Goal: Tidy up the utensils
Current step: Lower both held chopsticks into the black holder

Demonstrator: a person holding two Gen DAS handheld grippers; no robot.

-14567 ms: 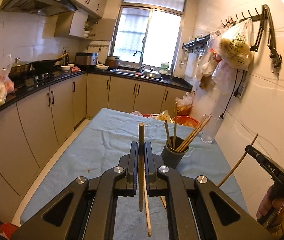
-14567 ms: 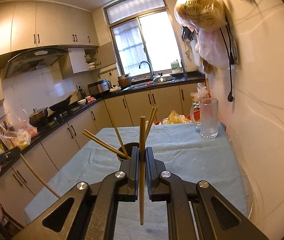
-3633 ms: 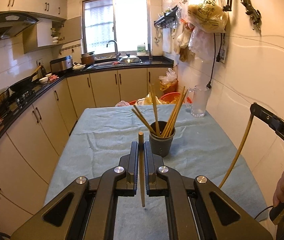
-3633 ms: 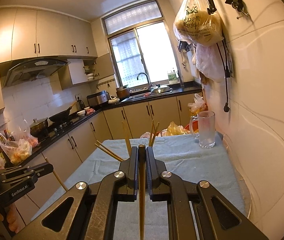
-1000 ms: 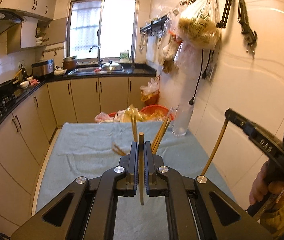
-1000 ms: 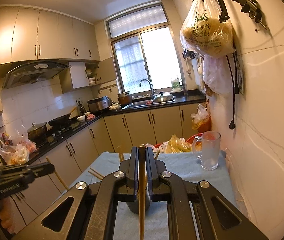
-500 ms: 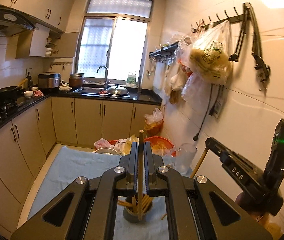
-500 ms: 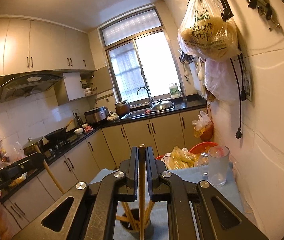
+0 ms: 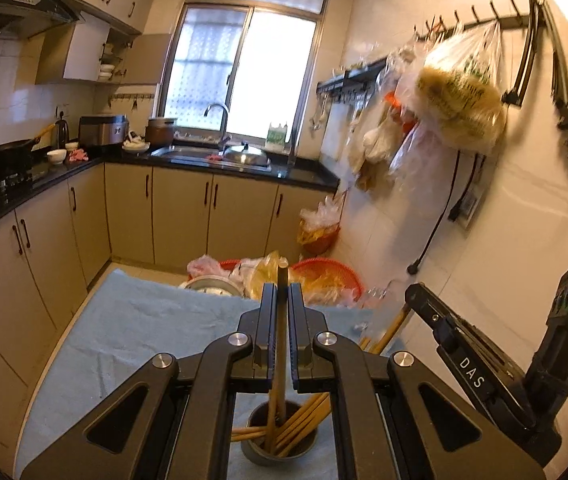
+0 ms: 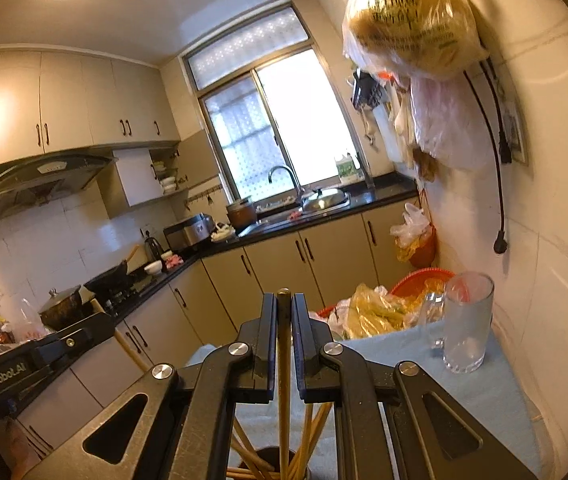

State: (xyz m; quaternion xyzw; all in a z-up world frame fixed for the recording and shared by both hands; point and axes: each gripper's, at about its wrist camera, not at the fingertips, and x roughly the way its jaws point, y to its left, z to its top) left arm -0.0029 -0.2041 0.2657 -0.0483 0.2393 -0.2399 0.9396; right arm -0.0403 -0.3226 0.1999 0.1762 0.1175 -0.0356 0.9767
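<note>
My left gripper (image 9: pixel 280 304) is shut on a wooden chopstick (image 9: pixel 281 360) held upright, its lower end inside the dark round holder (image 9: pixel 280 446), which holds several chopsticks. My right gripper (image 10: pixel 284 312) is shut on another chopstick (image 10: pixel 284 392), also upright with its lower end in the holder (image 10: pixel 268 470). Both grippers hang directly above the holder on the blue cloth. The right gripper's body shows at the right of the left wrist view (image 9: pixel 480 372); the left gripper's body shows at the left of the right wrist view (image 10: pixel 36 360).
The table (image 9: pixel 132 332) wears a blue cloth. A glass mug (image 10: pixel 466 322) stands at its far right by the tiled wall. Red baskets and plastic bags (image 9: pixel 316 276) lie beyond the far edge. Cabinets and a counter run along the left and back.
Both grippers have risen and tipped downward over the holder. Both chopsticks' lower ends have gone into the holder, which now sits at the bottom of both views.
</note>
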